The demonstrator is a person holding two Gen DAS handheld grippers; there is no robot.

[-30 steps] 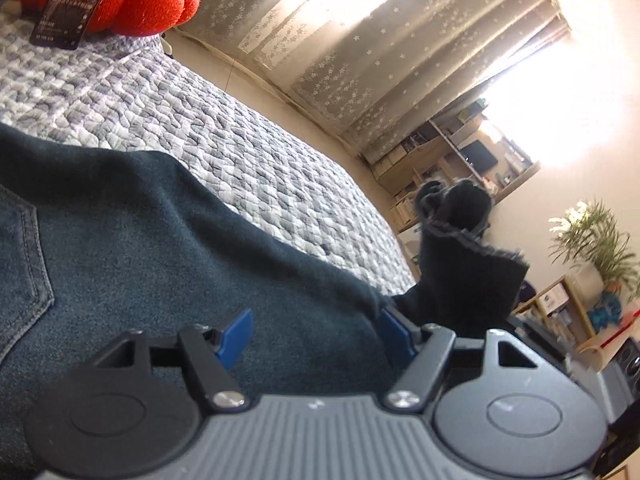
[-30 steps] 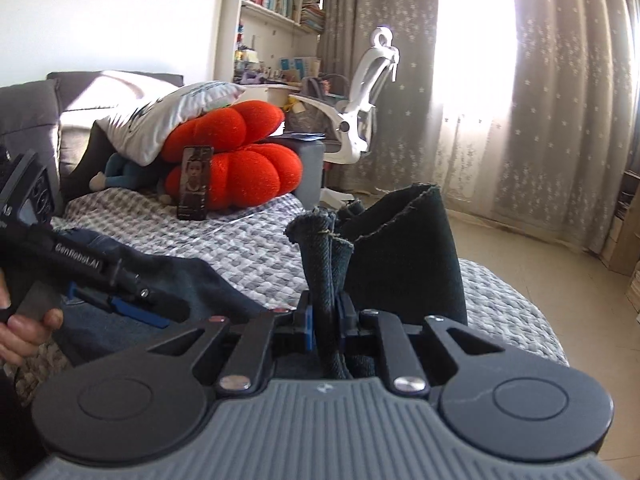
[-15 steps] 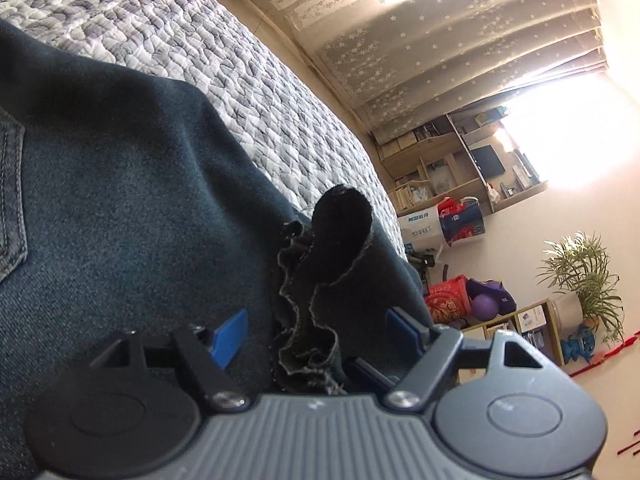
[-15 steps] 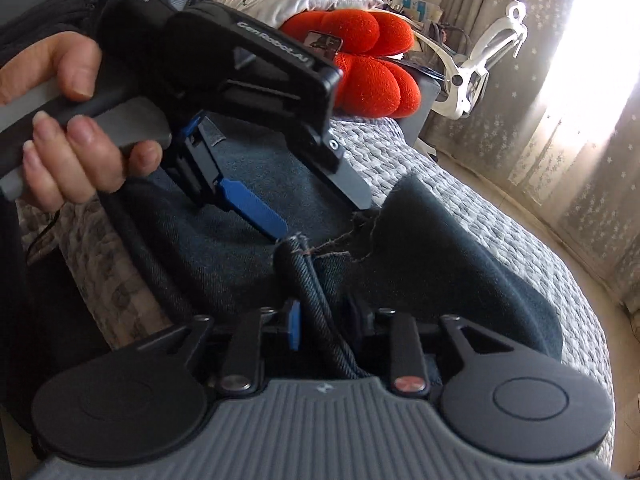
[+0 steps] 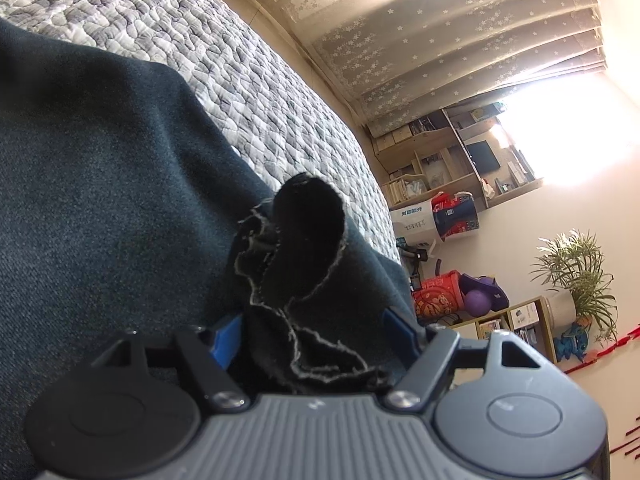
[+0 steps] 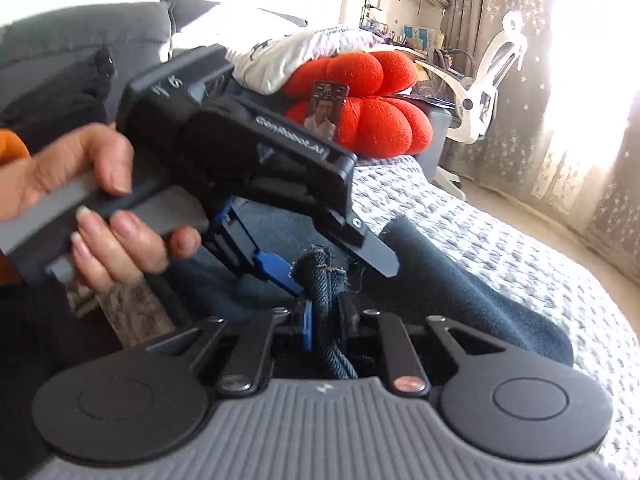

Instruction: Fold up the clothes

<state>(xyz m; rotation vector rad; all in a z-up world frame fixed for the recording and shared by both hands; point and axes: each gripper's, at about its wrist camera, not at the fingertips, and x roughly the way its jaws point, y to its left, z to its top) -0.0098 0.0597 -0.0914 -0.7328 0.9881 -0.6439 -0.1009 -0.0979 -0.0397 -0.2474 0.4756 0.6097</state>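
- My right gripper (image 6: 324, 320) is closing, pinching the jeans (image 5: 100, 200) hem (image 6: 320, 280) above the quilt (image 5: 260, 92).
- My left gripper (image 5: 312, 332) is closing, half-wide, frayed edge (image 5: 296, 280) between the pads.
- Bare quilt is lying right of the denim.

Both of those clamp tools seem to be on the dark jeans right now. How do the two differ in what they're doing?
The right gripper is pinched narrow on a thick rolled denim hem; the left gripper stands wider, its jaws closing around a frayed raw edge bunched between them. The right one's blue pads press the cloth; the left one's pads show a gap. Both work the same jeans on the quilted bed.
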